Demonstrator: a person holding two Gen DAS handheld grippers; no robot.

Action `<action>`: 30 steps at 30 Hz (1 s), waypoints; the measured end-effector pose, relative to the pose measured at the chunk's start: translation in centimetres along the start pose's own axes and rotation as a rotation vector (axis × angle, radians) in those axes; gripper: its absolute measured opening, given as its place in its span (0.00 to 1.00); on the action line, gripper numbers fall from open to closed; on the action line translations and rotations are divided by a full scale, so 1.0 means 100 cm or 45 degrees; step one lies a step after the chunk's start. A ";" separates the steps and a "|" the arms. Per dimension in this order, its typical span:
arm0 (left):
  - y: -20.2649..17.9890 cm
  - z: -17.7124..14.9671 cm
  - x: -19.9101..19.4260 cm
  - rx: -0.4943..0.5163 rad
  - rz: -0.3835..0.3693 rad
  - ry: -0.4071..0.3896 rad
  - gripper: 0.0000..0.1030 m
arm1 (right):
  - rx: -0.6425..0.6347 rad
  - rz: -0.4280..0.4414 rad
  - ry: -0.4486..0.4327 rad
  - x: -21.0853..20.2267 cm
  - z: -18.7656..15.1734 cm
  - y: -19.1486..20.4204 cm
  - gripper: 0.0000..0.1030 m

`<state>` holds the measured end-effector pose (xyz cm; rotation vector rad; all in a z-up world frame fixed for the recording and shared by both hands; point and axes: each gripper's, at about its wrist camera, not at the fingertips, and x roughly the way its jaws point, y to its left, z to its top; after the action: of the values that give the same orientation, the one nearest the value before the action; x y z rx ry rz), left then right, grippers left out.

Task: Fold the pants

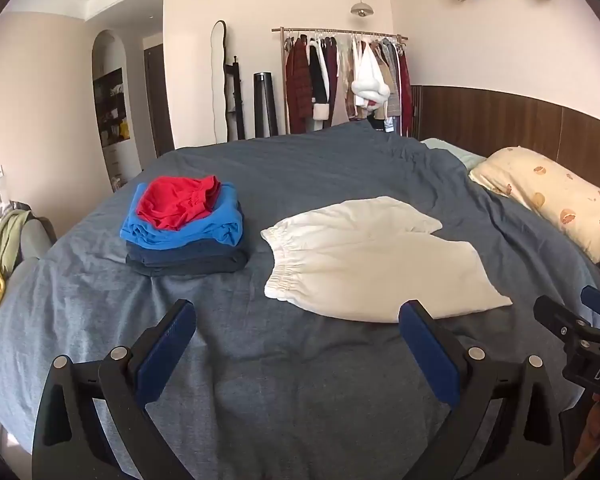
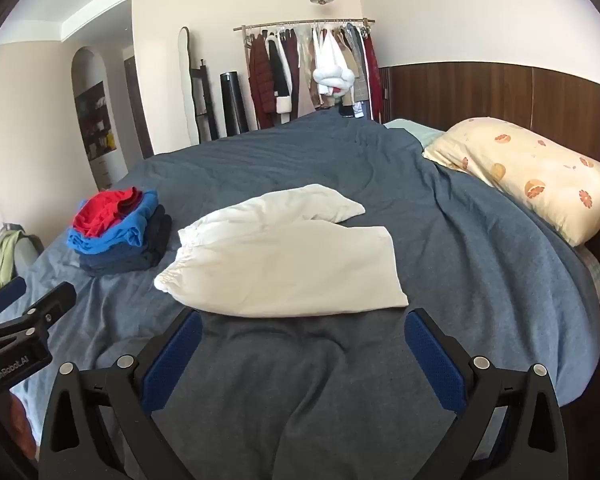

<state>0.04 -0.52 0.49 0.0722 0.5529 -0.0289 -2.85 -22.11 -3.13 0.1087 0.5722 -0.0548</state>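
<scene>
White shorts [image 1: 372, 260] lie spread flat on the blue bed cover [image 1: 300, 168], waistband to the left, legs to the right; they also show in the right wrist view [image 2: 292, 256]. My left gripper [image 1: 298, 316] is open and empty, just in front of the shorts' near edge. My right gripper [image 2: 304, 320] is open and empty, also just short of the near edge. The right gripper shows at the right edge of the left wrist view [image 1: 580, 320], and the left gripper at the left edge of the right wrist view [image 2: 24, 304].
A stack of folded clothes [image 1: 184, 228], red on blue on navy, sits left of the shorts, seen too in the right wrist view [image 2: 120, 232]. A patterned pillow [image 1: 552, 200] lies at the right by the wooden headboard. A clothes rack [image 1: 344, 80] stands beyond the bed.
</scene>
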 end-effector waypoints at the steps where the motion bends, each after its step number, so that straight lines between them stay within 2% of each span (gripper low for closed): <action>1: -0.002 0.000 -0.001 0.011 -0.015 -0.005 1.00 | -0.004 -0.003 0.005 0.000 0.000 0.000 0.99; 2: -0.003 -0.003 -0.007 0.020 -0.030 -0.031 1.00 | -0.003 -0.002 0.002 0.000 0.000 0.000 0.99; 3: -0.003 -0.002 -0.005 0.011 -0.064 -0.014 1.00 | -0.001 -0.003 0.002 0.000 0.000 -0.001 0.99; 8: 0.003 -0.001 -0.009 -0.034 -0.085 -0.024 1.00 | -0.006 0.005 -0.003 -0.004 0.003 0.000 0.99; 15: 0.006 0.000 -0.011 -0.020 -0.078 -0.039 1.00 | -0.009 0.011 -0.004 -0.007 0.010 -0.006 0.99; 30: 0.012 0.001 -0.011 -0.005 -0.063 -0.055 1.00 | -0.035 0.004 -0.027 -0.011 0.005 0.007 0.99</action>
<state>-0.78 0.70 1.28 0.0539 0.5111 -0.0771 -3.40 -21.43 -2.06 0.0822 0.5519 -0.0452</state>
